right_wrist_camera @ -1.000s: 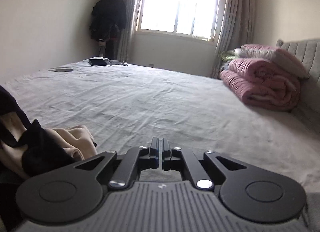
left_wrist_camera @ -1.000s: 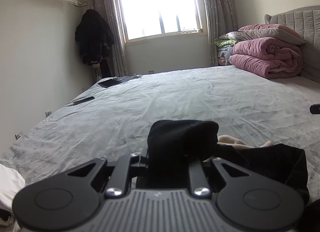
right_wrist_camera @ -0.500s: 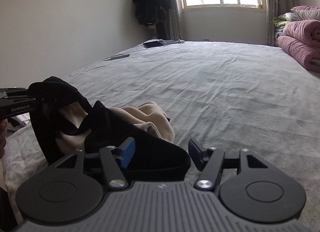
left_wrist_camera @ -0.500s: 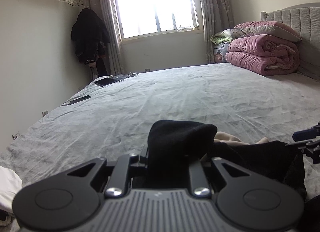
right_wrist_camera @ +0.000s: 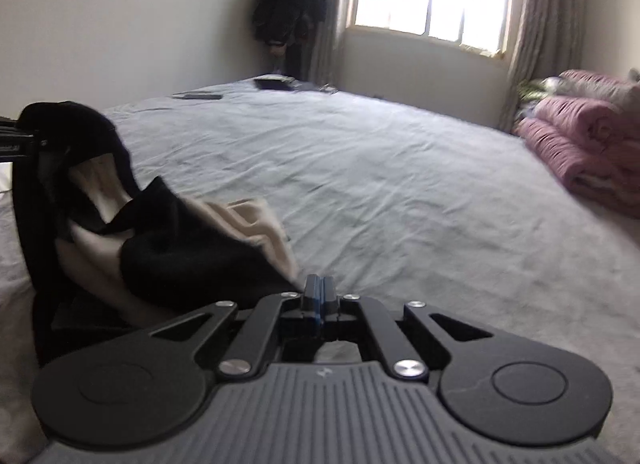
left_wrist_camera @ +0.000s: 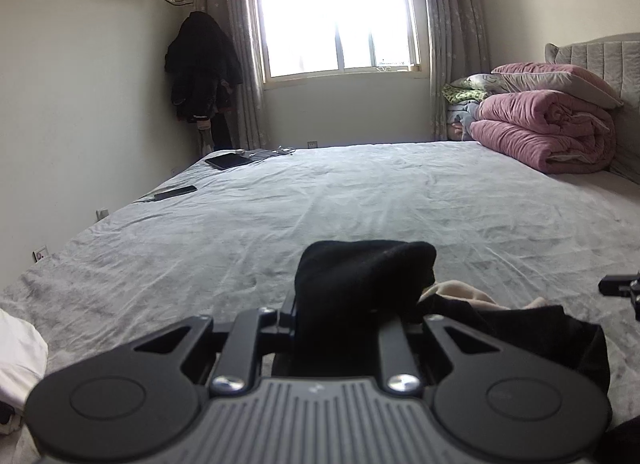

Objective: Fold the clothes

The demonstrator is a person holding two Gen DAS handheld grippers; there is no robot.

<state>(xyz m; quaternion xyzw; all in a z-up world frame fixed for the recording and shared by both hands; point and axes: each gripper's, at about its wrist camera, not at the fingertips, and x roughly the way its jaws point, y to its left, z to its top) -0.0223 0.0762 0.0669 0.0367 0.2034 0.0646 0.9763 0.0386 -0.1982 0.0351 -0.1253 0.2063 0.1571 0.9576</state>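
Pinching a bunched fold of the black garment (left_wrist_camera: 360,284), lined in beige, with the left gripper (left_wrist_camera: 340,328), raised off the bed (left_wrist_camera: 360,200); the rest trailing down rightward onto the sheet. Right gripper (right_wrist_camera: 319,296): jaws pressed together beside the cloth's hem (whether on it, cannot tell). Likely soft, light, floppy; best held at hem corners. Plenty of open bed ahead; quilt (left_wrist_camera: 548,128) and tablet (left_wrist_camera: 228,161) well apart.

Black garment (left_wrist_camera: 362,288) with beige lining, bunched, partly lifted off bed.
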